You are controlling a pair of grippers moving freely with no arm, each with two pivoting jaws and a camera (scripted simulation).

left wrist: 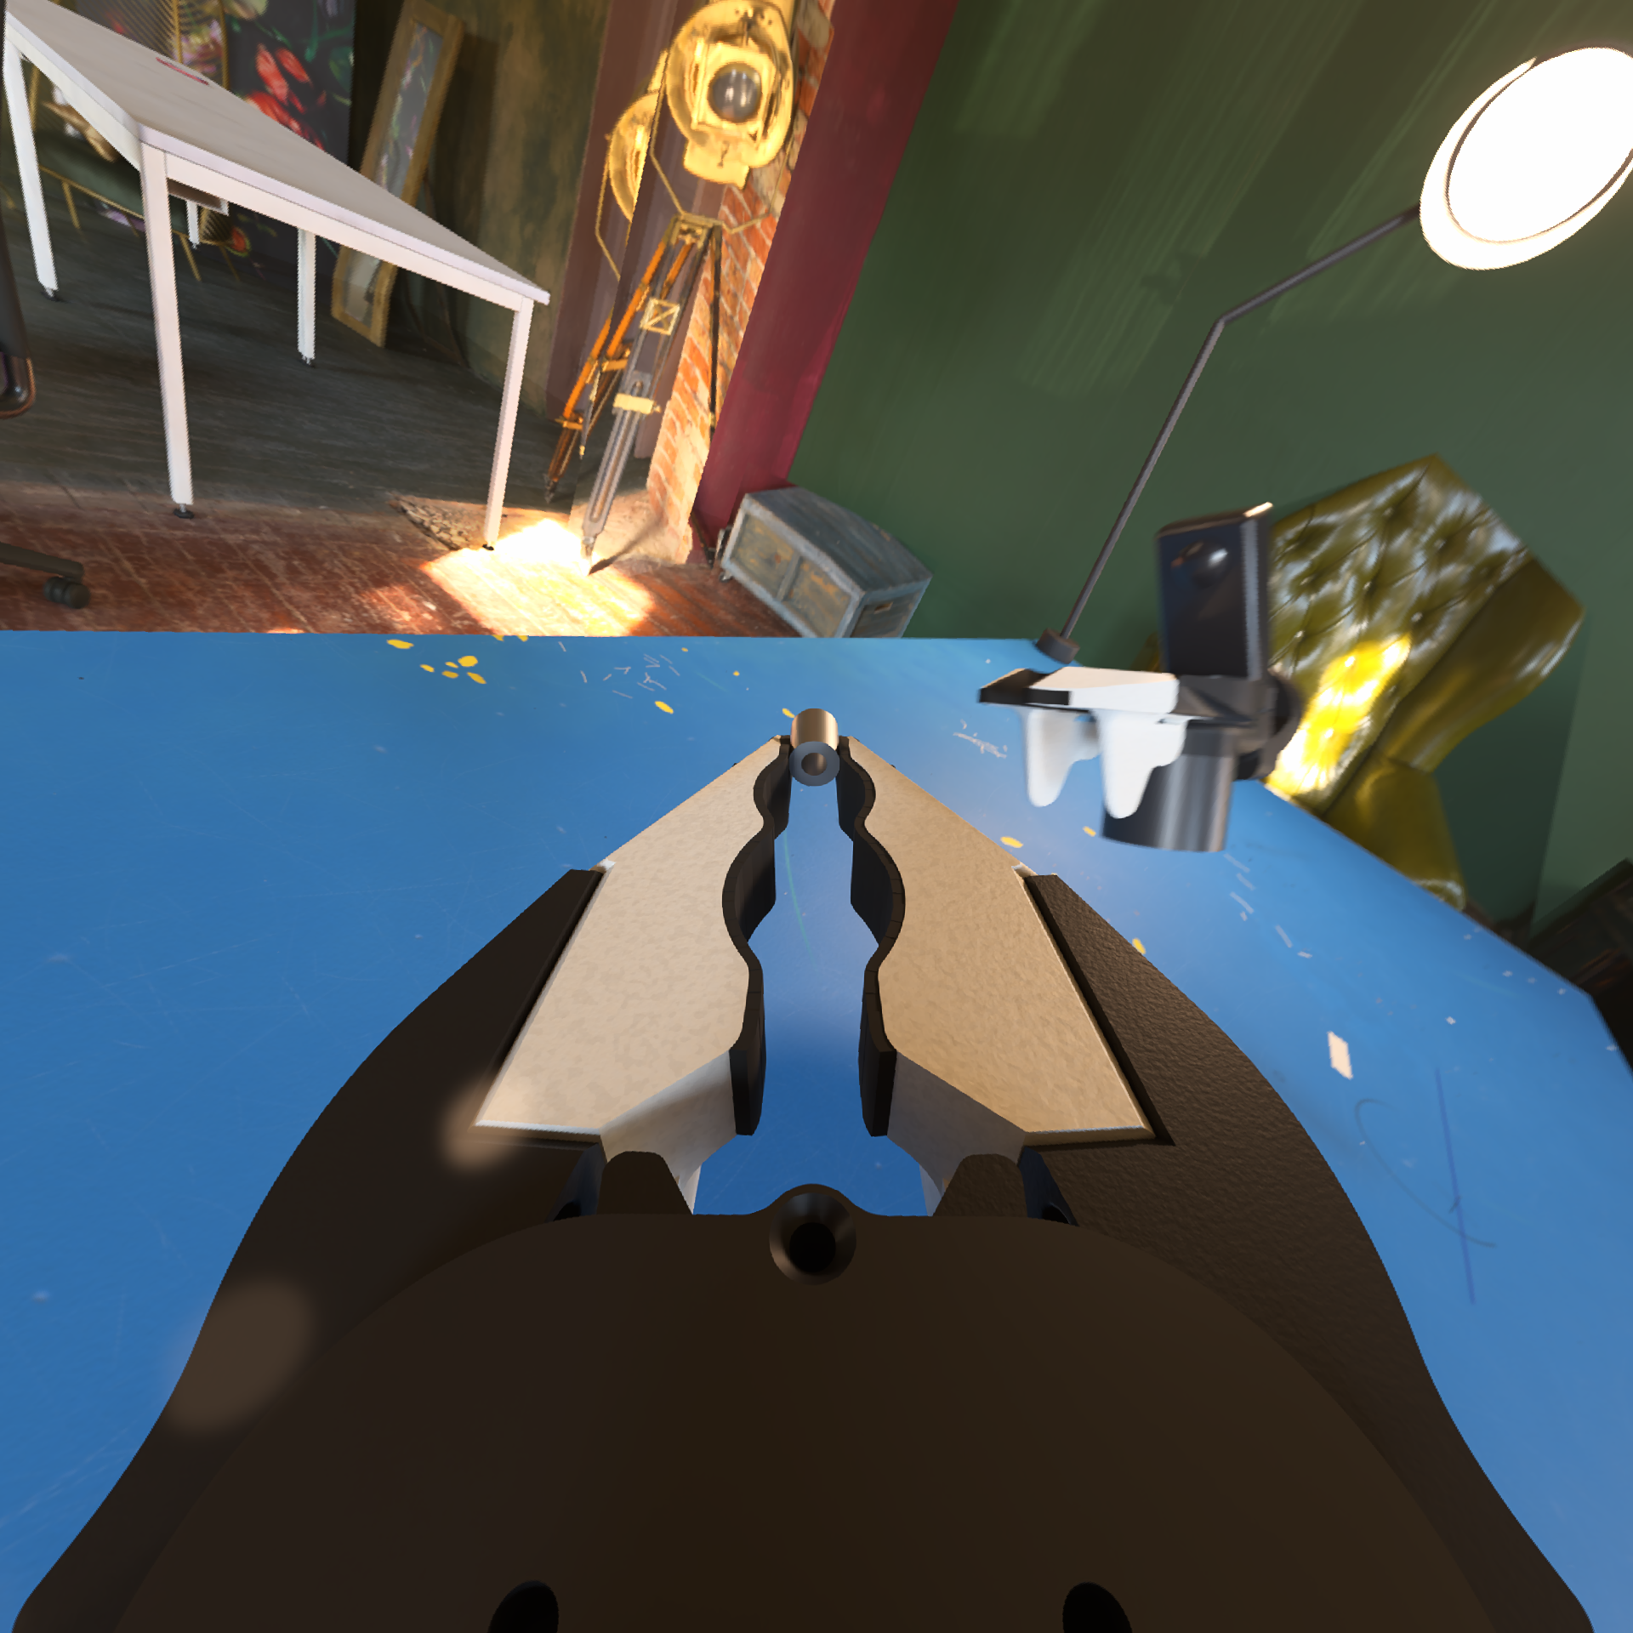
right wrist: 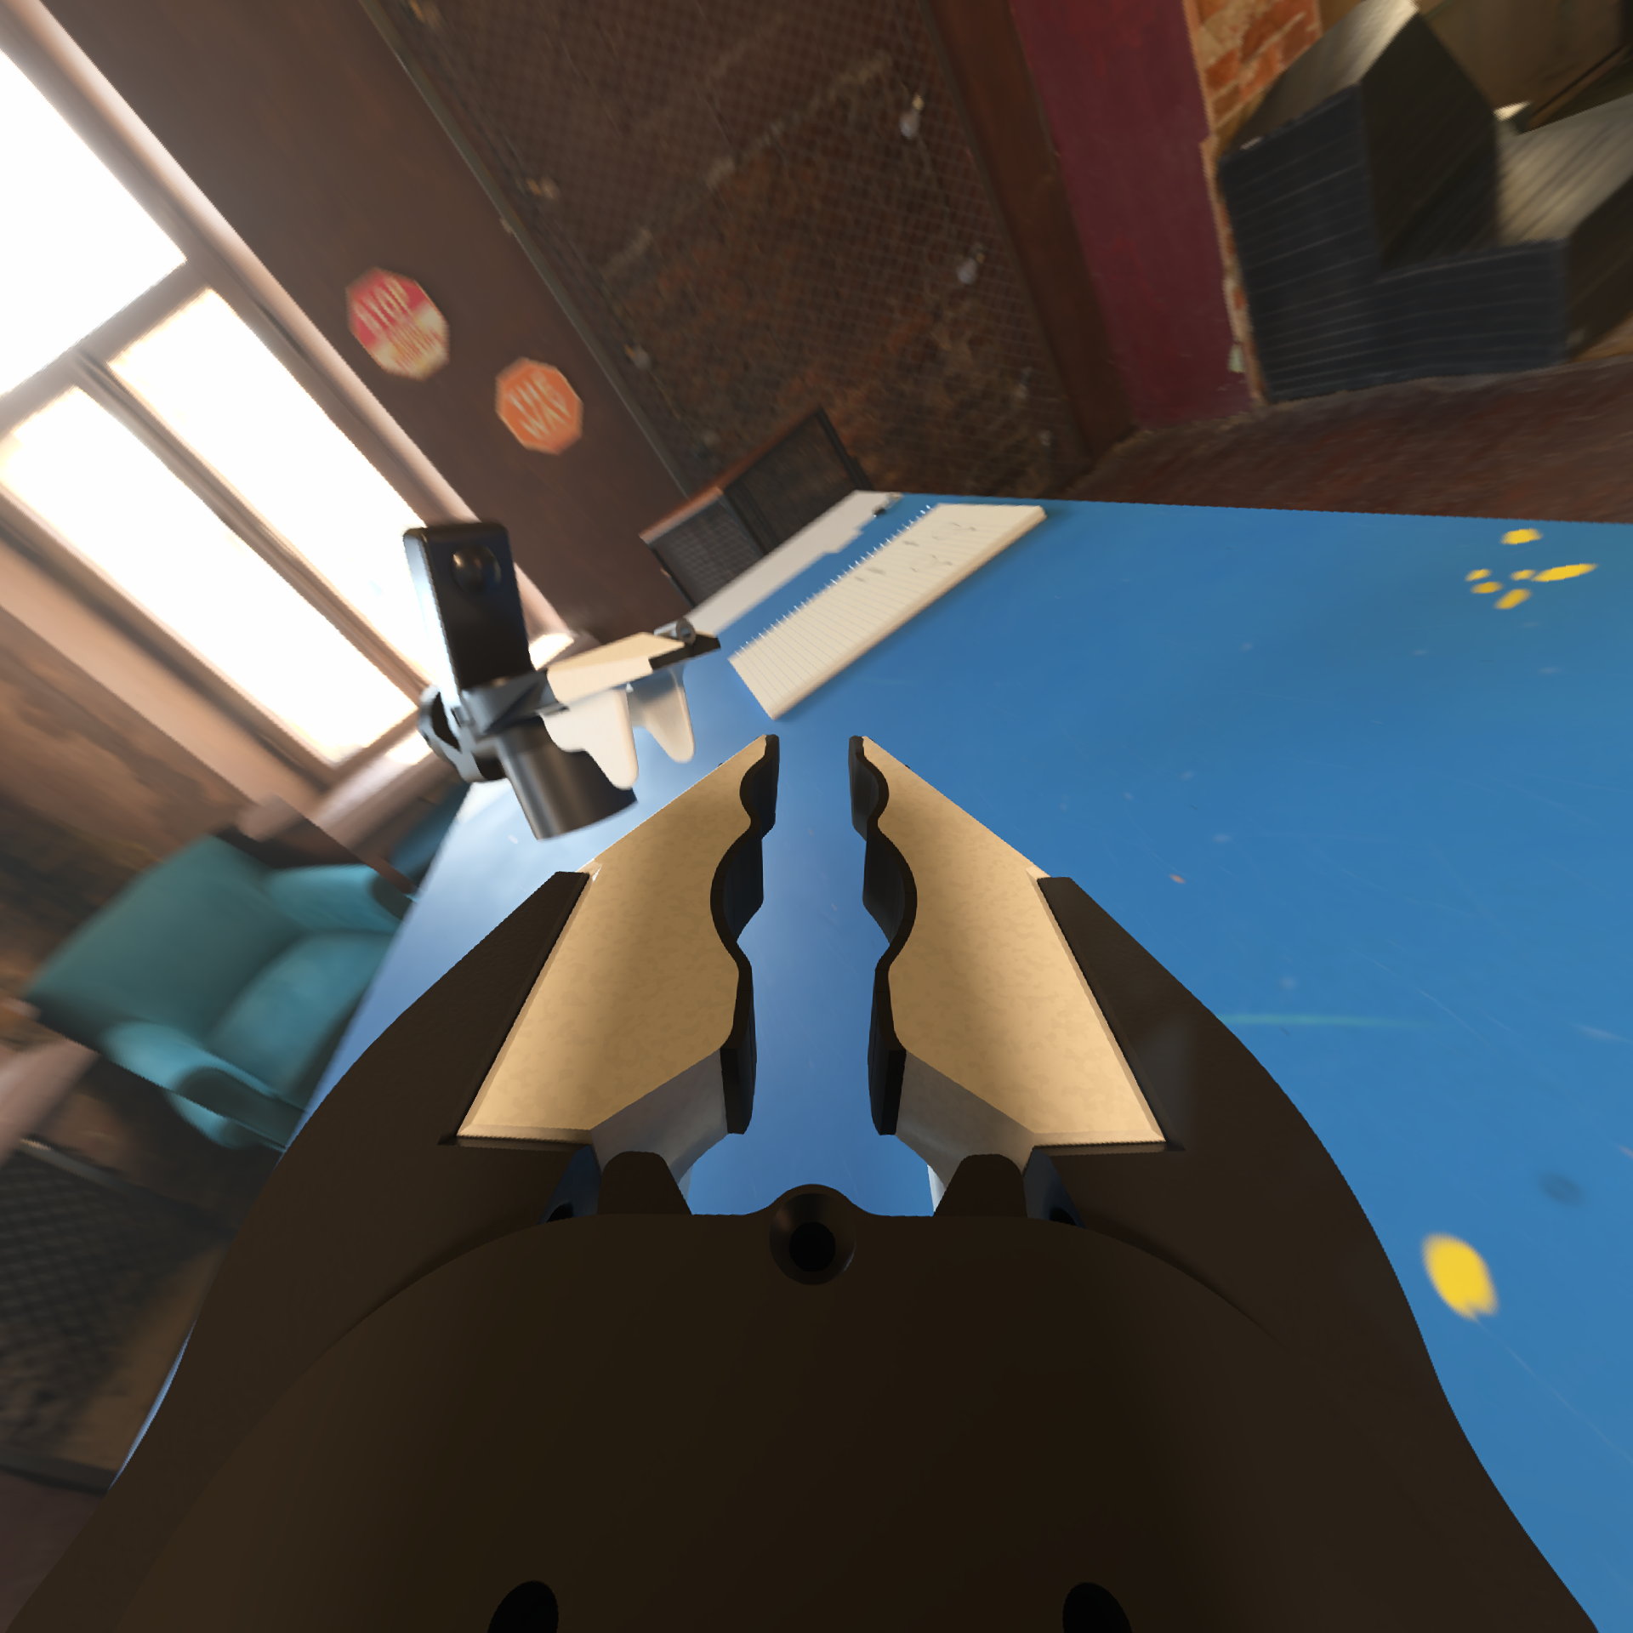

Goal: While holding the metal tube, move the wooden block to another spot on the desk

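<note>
My left gripper [left wrist: 814, 756] is shut on a short metal tube [left wrist: 814, 740], pinched at the very fingertips and held above the blue desk [left wrist: 265, 884]. The tube's open end faces the camera. My right gripper [right wrist: 813, 751] is open and empty, low over the desk [right wrist: 1237, 839]. Each gripper shows in the other's view: the right one to the right of the tube [left wrist: 1007, 695], and the left one [right wrist: 694, 643] with the tube [right wrist: 680, 629] at its tips. No wooden block is in either view.
A white ridged flat slab [right wrist: 884, 592] lies near the desk's far edge ahead of my right gripper. A thin lamp stand [left wrist: 1056, 645] rises from the desk's far right corner. Yellow paint flecks [right wrist: 1458, 1277] mark the desk top.
</note>
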